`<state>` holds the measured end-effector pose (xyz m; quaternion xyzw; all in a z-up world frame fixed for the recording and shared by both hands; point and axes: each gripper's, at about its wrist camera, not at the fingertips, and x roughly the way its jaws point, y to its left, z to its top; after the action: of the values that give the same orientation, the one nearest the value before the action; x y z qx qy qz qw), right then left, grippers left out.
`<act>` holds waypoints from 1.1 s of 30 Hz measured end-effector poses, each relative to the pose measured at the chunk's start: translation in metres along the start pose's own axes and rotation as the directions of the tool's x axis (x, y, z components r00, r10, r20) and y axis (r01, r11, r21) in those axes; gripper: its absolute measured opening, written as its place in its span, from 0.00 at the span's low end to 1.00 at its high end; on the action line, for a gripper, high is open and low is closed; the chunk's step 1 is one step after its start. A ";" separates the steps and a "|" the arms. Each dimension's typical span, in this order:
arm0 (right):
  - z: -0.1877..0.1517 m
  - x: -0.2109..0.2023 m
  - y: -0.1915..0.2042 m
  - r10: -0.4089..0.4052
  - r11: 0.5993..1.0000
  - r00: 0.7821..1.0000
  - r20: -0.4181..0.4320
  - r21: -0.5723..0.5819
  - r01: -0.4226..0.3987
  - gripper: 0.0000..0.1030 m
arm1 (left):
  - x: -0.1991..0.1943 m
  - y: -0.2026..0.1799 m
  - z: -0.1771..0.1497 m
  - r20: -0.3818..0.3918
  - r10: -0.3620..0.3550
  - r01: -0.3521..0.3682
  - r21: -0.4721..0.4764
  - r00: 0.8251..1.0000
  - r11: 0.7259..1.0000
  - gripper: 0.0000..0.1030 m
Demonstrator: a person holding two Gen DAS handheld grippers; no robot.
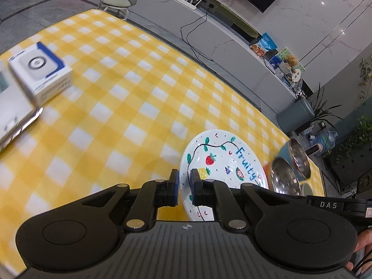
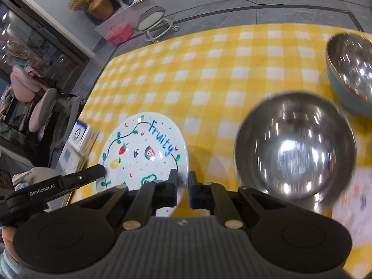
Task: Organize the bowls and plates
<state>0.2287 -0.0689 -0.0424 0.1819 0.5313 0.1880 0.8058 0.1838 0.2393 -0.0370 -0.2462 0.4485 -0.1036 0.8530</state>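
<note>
Plate [image 1: 223,160] rim pinched by both grippers

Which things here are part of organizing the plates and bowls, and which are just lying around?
Part of the job:
fruit-painted plate, pinched at its rim by both the left hand-held gripper and the right hand-held gripper
steel bowl
blue-sided bowl

Just lying about:
white box
stool
pink case

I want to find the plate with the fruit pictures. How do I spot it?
Look at the table with the yellow checked cloth. The fruit plate is held at its rim between both tools, left of two shiny steel bowls. Only it is white and flat, with "Fruity" in blue and a strawberry, pineapple and watermelon.
</note>
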 end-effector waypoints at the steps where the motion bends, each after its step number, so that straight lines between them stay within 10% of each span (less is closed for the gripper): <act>1: -0.008 -0.004 0.000 0.003 1.000 1.000 0.003 -0.001 -0.003 0.07 | -0.003 -0.001 -0.006 -0.003 0.000 0.000 -0.003 1.000 1.000 0.10; 18: -0.140 -0.078 -0.076 -0.028 0.993 0.996 0.083 0.116 0.018 0.07 | -0.002 -0.058 -0.116 -0.092 -0.029 0.038 0.100 0.995 0.994 0.10; 33: -0.174 -0.084 -0.110 -0.035 0.987 0.983 0.182 0.161 0.006 0.07 | 0.019 -0.070 -0.146 -0.101 -0.015 0.025 0.097 0.995 0.995 0.10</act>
<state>0.0489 -0.1892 -0.0951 0.2570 0.4696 0.1188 0.8363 0.0789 0.1243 -0.0839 -0.2030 0.4826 -0.1462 0.8393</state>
